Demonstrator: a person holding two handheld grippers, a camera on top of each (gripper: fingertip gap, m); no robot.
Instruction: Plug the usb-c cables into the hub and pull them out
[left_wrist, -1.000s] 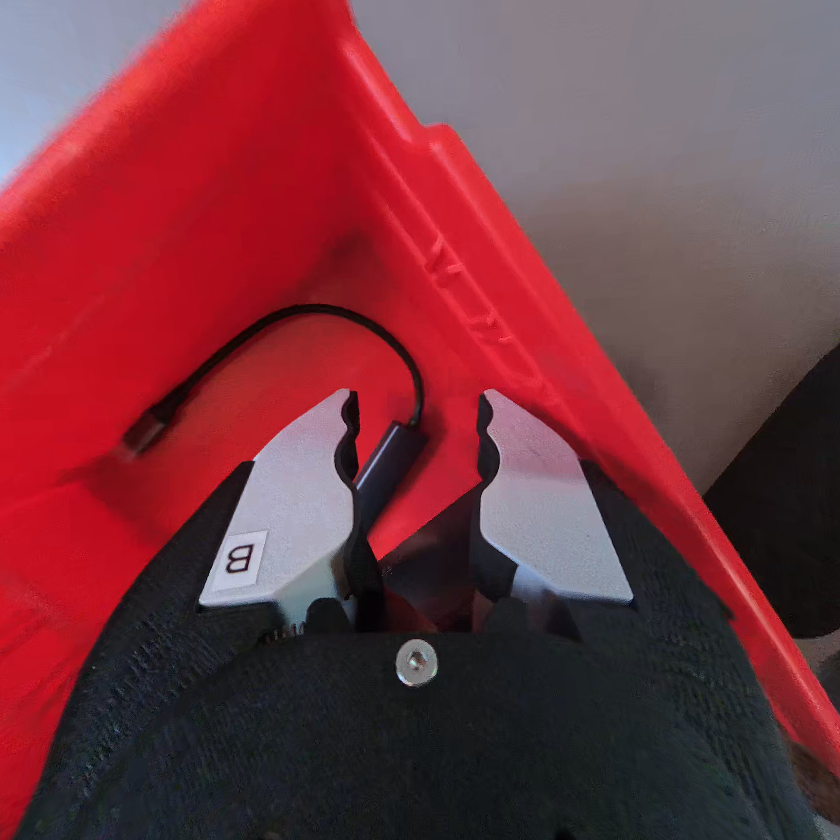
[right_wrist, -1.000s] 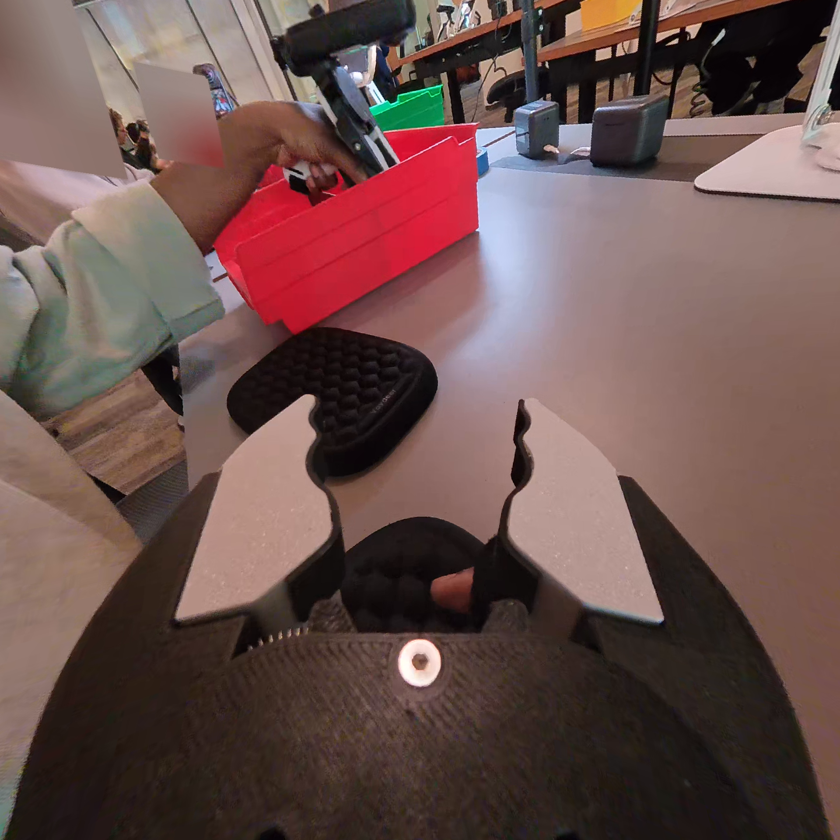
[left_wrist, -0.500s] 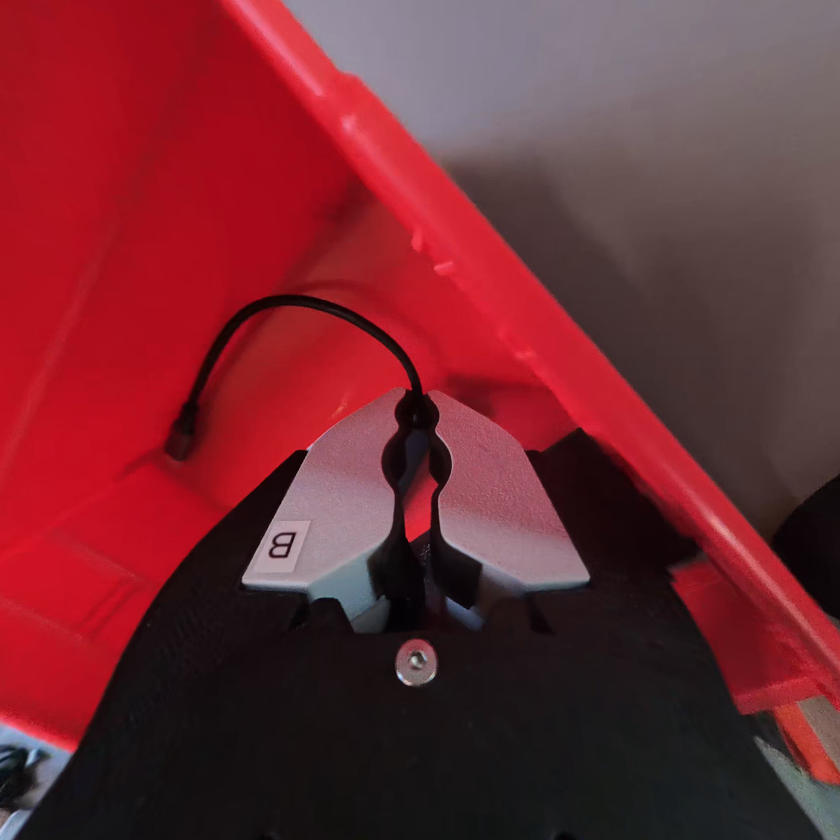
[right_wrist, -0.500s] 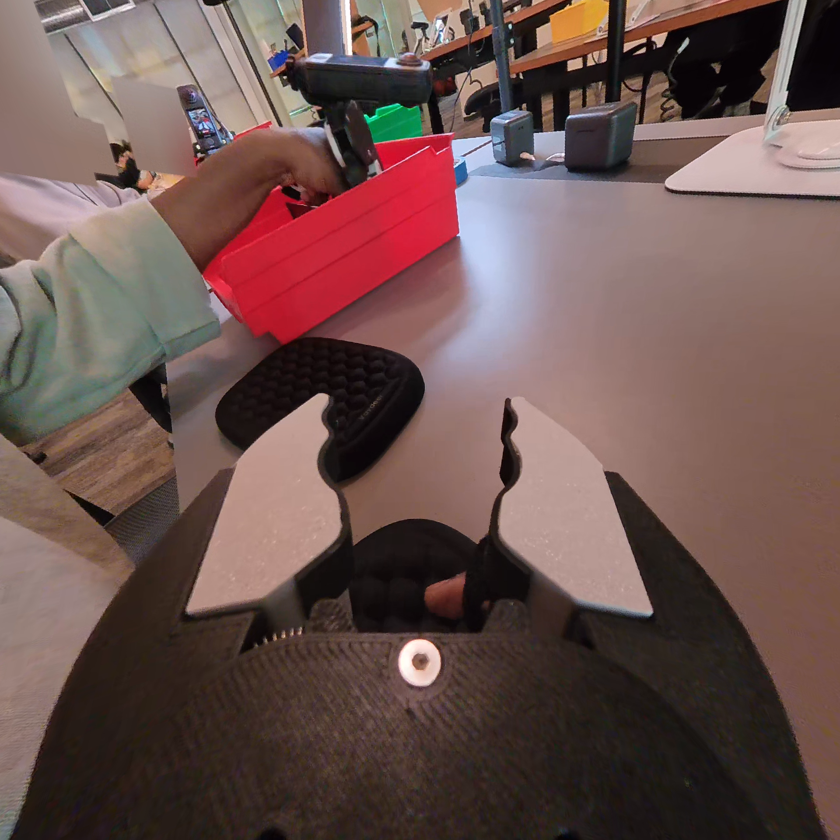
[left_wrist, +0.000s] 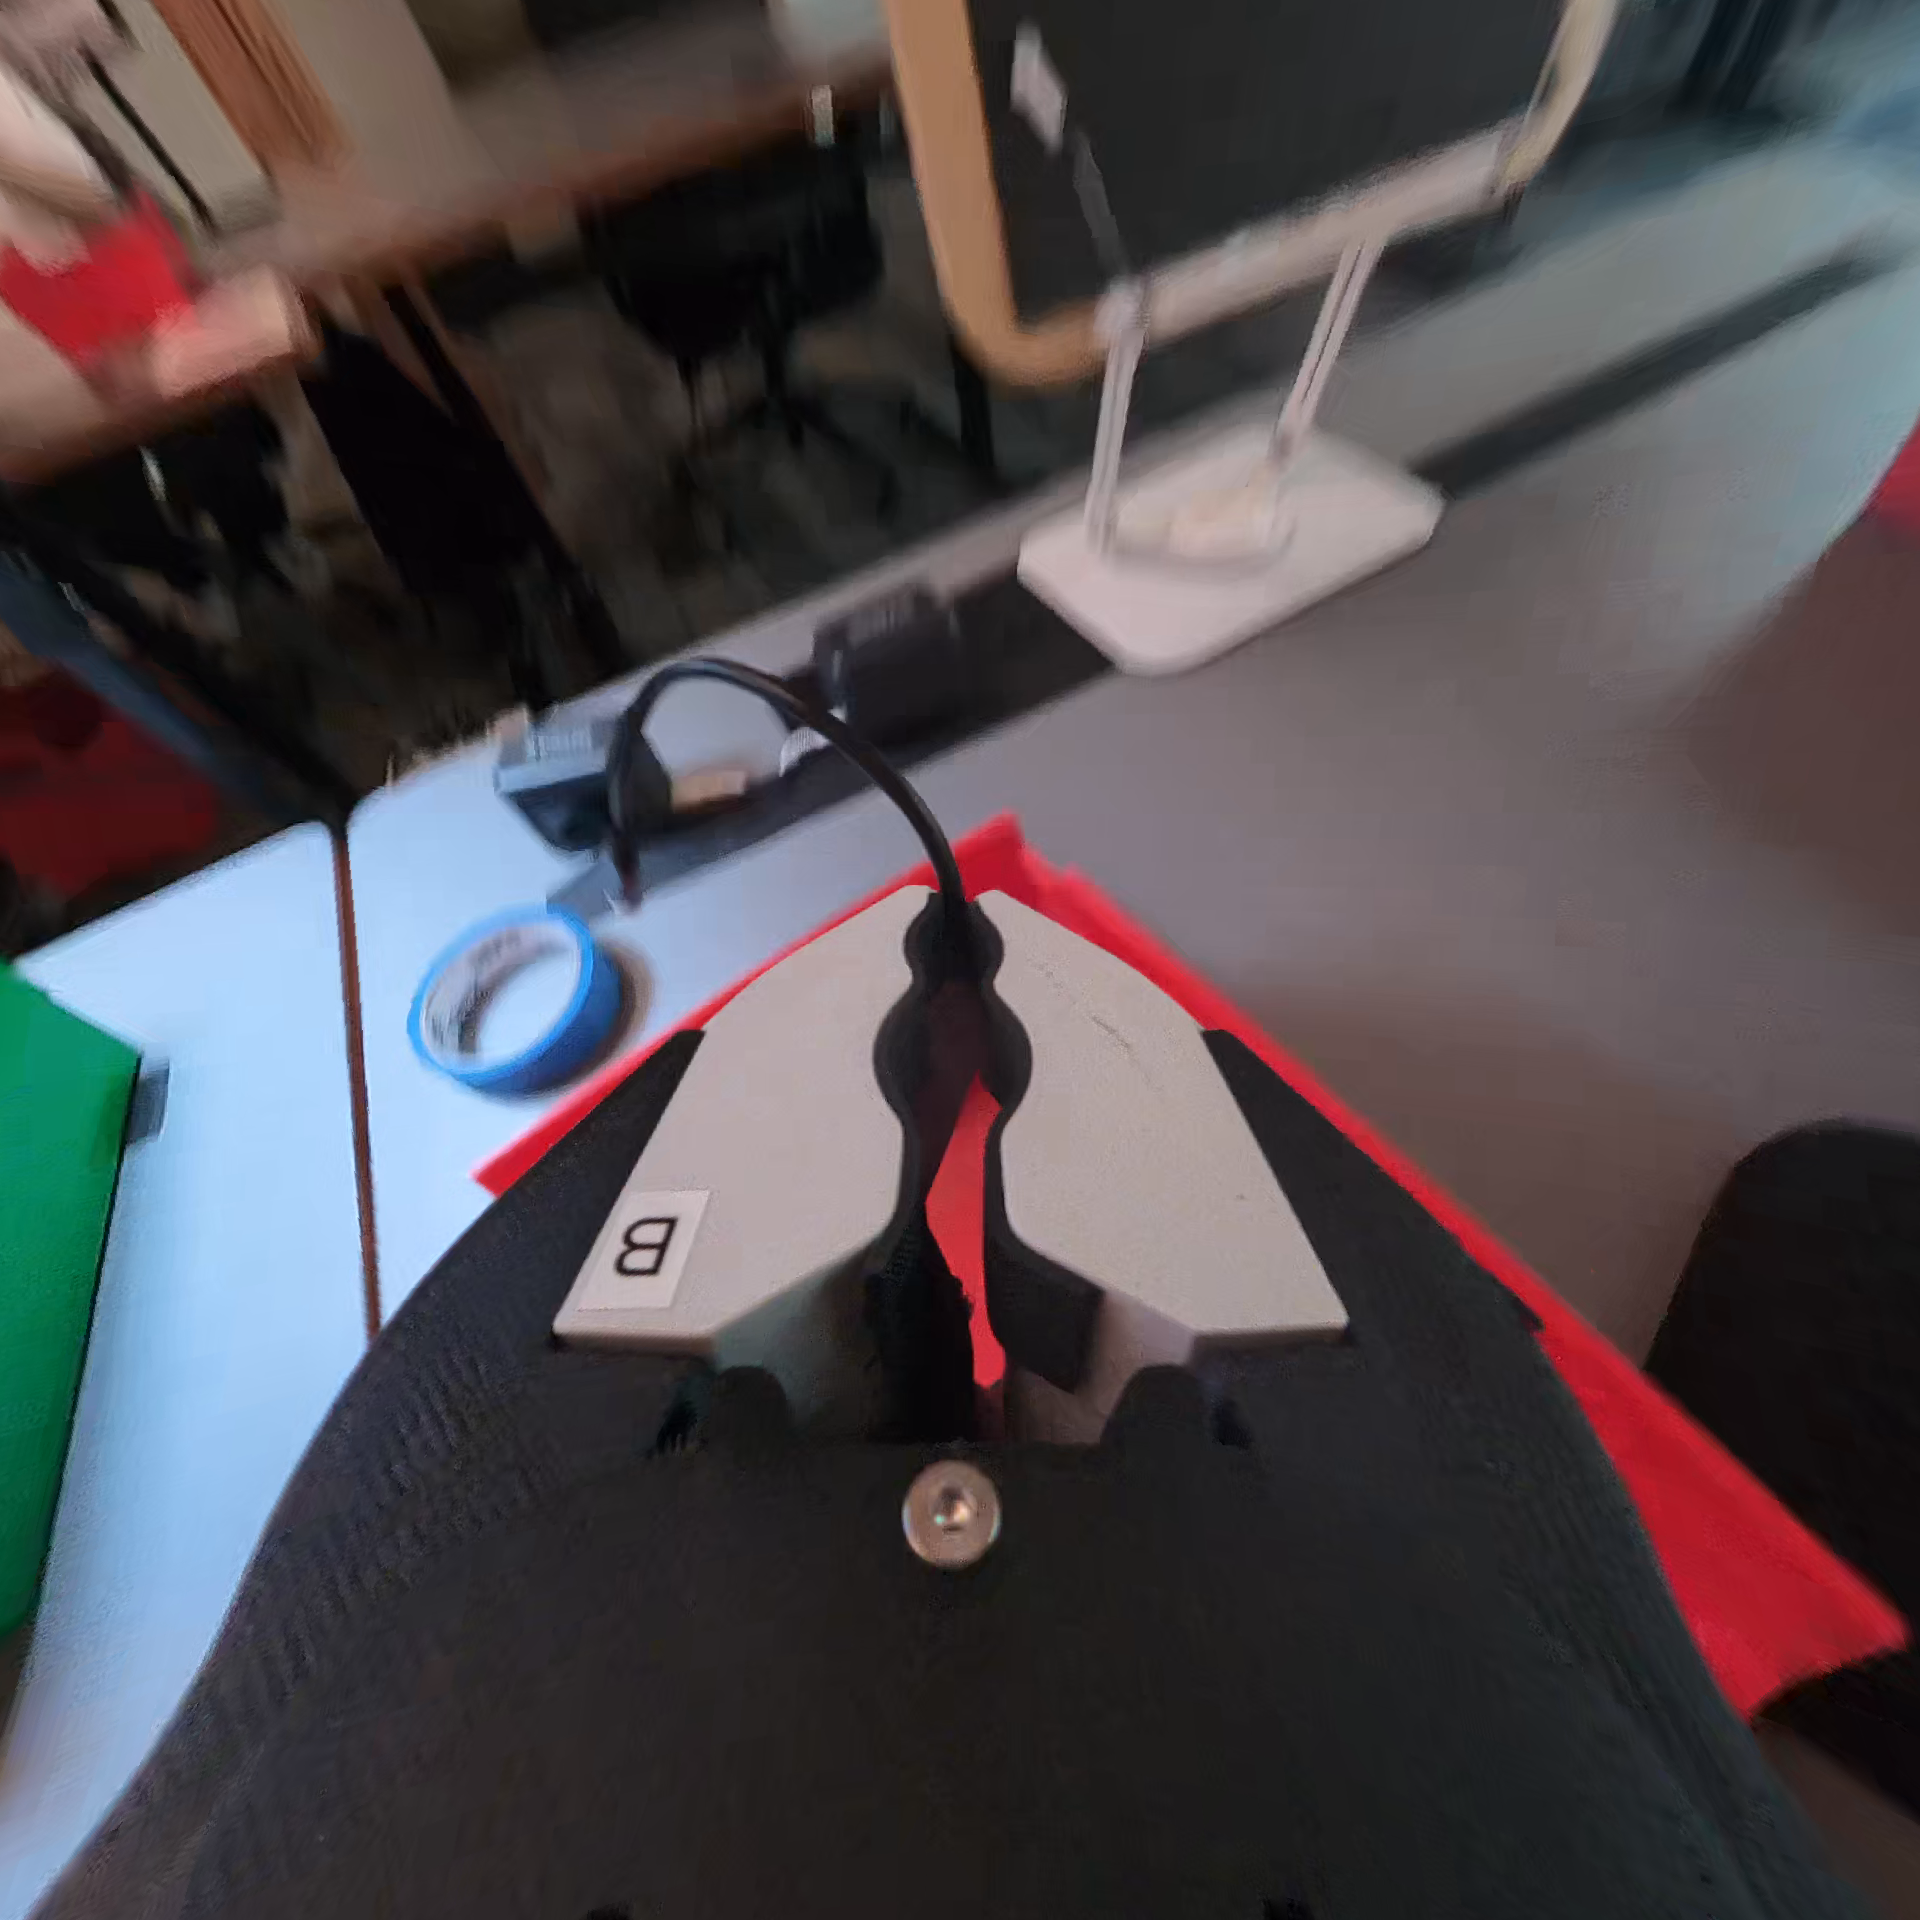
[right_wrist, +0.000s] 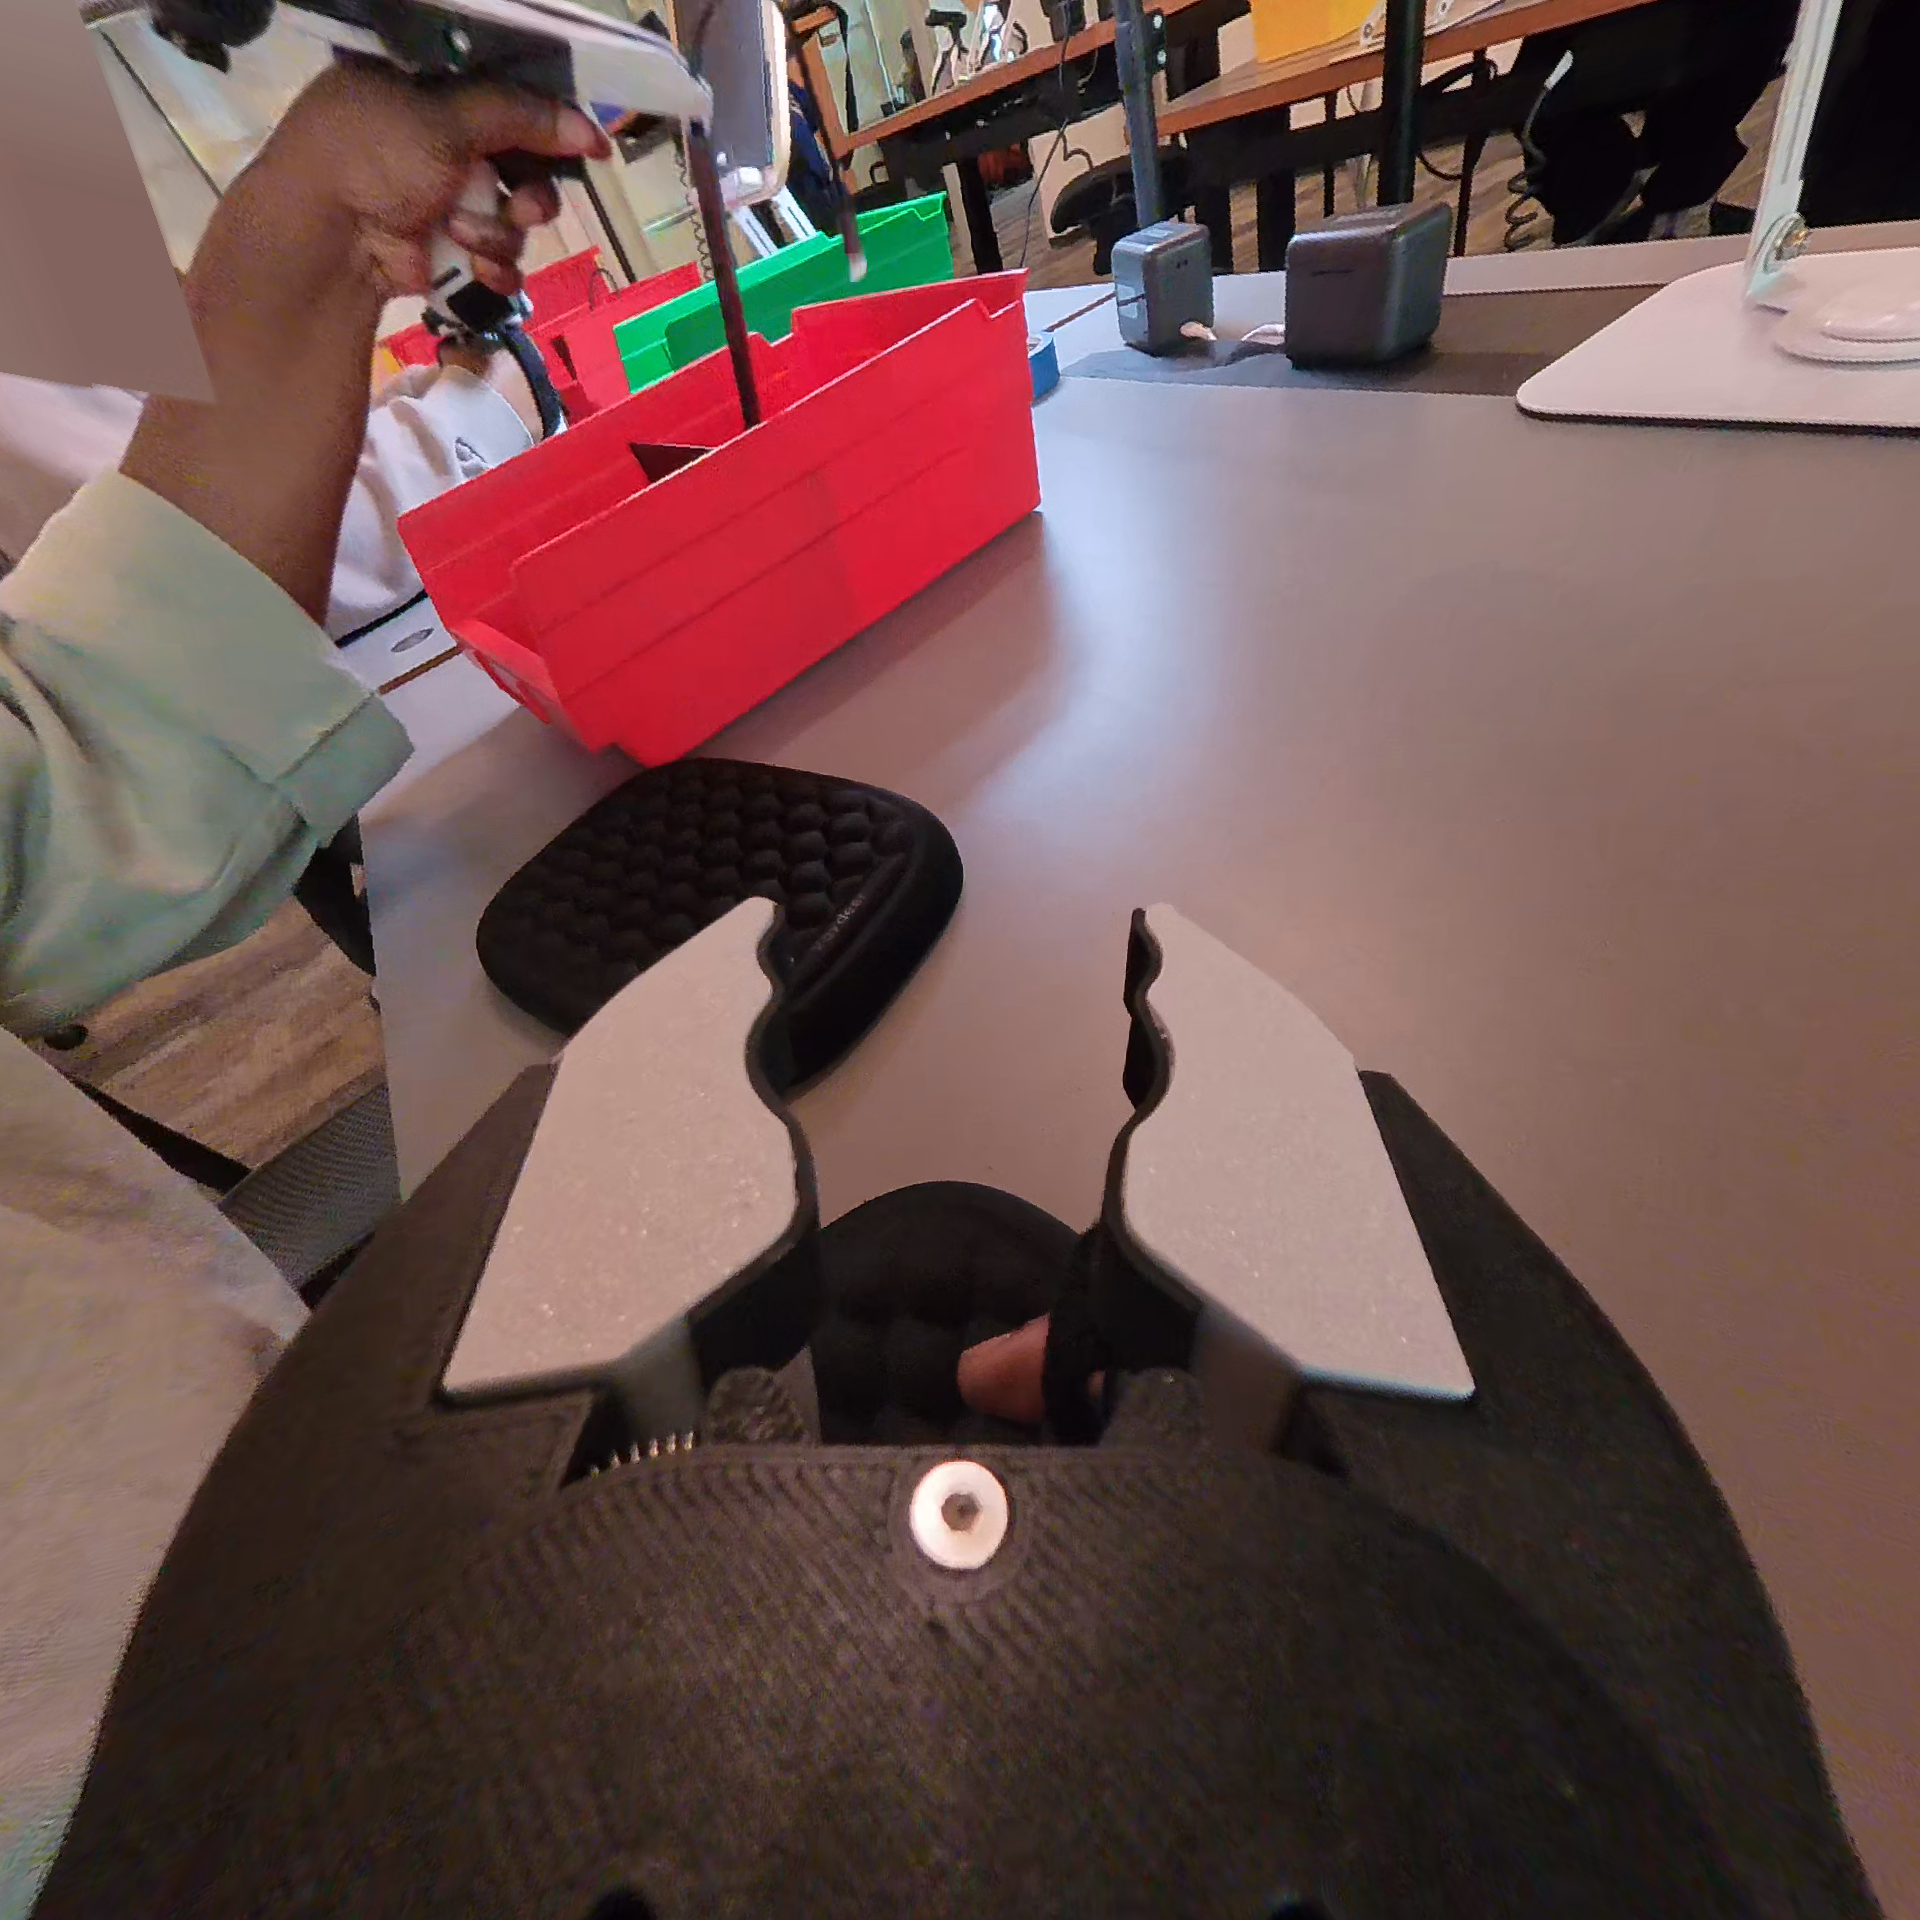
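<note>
My left gripper (left_wrist: 951, 906) is shut on a dark grey hub (left_wrist: 940, 1029), held above the red bin (left_wrist: 1403, 1195). The hub's short black cable (left_wrist: 790, 707) arcs up and to the left, and its plug hangs free. In the right wrist view the left gripper (right_wrist: 732, 156) is high over the red bin (right_wrist: 779, 582), and the hub (right_wrist: 727, 301) hangs down from it as a dark bar. My right gripper (right_wrist: 951, 920) is open and empty, low over the grey table (right_wrist: 1455, 779). No other usb-c cable shows.
A black padded rest (right_wrist: 707, 873) lies just ahead of the right gripper. A green bin (right_wrist: 790, 281) stands behind the red one, with a blue tape roll (left_wrist: 514, 997) beside it. Two grey charger cubes (right_wrist: 1361, 281) and a white monitor base (right_wrist: 1714, 353) stand at the back. Across from one pair of fingers to the other is roughly 40 cm. The left gripper is farther from the black padded rest (right_wrist: 707, 873), some 30 cm, than the right, some 15 cm.
My left gripper closed on the hub inside the red bin, then lifted it up out of the bin. My right gripper stayed open, nearly still.
</note>
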